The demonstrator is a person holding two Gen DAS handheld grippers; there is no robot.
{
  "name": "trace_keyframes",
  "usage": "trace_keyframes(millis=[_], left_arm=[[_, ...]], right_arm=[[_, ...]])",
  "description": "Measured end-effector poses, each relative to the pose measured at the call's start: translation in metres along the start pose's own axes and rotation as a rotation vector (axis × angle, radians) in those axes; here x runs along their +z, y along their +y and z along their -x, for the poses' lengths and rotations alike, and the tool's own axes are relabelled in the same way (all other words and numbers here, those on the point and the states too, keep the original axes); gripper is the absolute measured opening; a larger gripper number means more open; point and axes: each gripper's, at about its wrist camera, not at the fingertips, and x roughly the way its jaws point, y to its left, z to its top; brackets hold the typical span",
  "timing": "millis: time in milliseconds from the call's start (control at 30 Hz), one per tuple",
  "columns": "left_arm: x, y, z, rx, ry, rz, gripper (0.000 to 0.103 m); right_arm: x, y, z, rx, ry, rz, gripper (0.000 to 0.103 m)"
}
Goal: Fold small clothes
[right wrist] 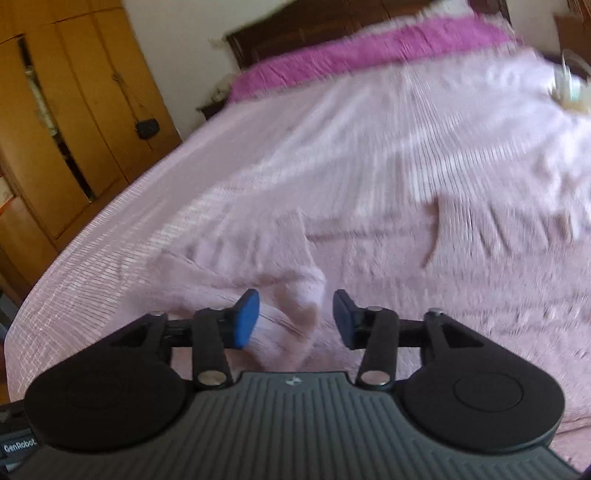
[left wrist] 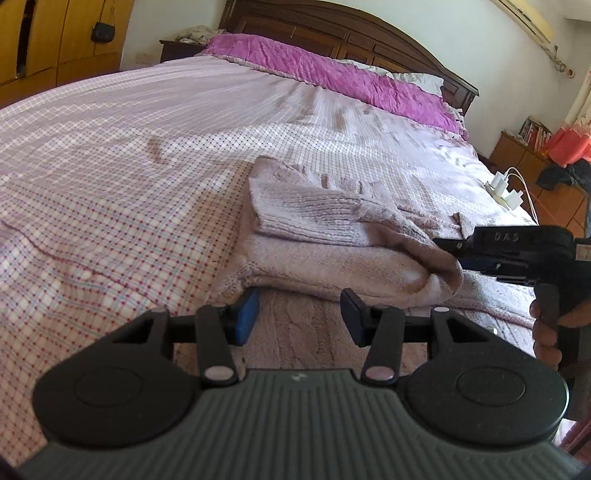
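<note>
A pale pink knitted sweater (left wrist: pixel 325 254) lies on the checked bed sheet (left wrist: pixel 110 184), its ribbed sleeve folded over the body. My left gripper (left wrist: pixel 299 317) hovers open just above the sweater's near edge, with nothing pinched between its blue pads. My right gripper (left wrist: pixel 452 253) comes in from the right, its fingertips at the bunched fold of the sleeve. In the blurred right wrist view, my right gripper (right wrist: pixel 295 319) is open; a rounded fold of the sweater (right wrist: pixel 306 295) rises between the pads, with gaps on both sides.
A purple pillow (left wrist: pixel 332 70) lies along the dark wooden headboard (left wrist: pixel 332 26). A white power strip with chargers (left wrist: pixel 504 188) sits at the bed's right edge. Wooden wardrobes (right wrist: pixel 55 129) stand on the left. A person's hand (left wrist: pixel 550 332) holds the right gripper's handle.
</note>
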Motion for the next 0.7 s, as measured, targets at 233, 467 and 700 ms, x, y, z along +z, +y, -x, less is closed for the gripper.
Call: trace_keyframes(millis=[233,467,700], left_arm=[[0.006,0.002,0.028,0.023,0.012,-0.029,0.051],[0.009,0.019,0.041,0.120,0.061,-0.014,0.051],[0.005,0.045,0.047,0.187,0.076,0.029,0.051]], right_arm=[[-0.002,0.048,0.016,0.111,-0.027,0.127,0.062],[-0.019,0.094,0.001,0.206,0.021,0.178,0.063],[-0.039,0.141,-0.031,0.197,0.050,0.285,0.063]])
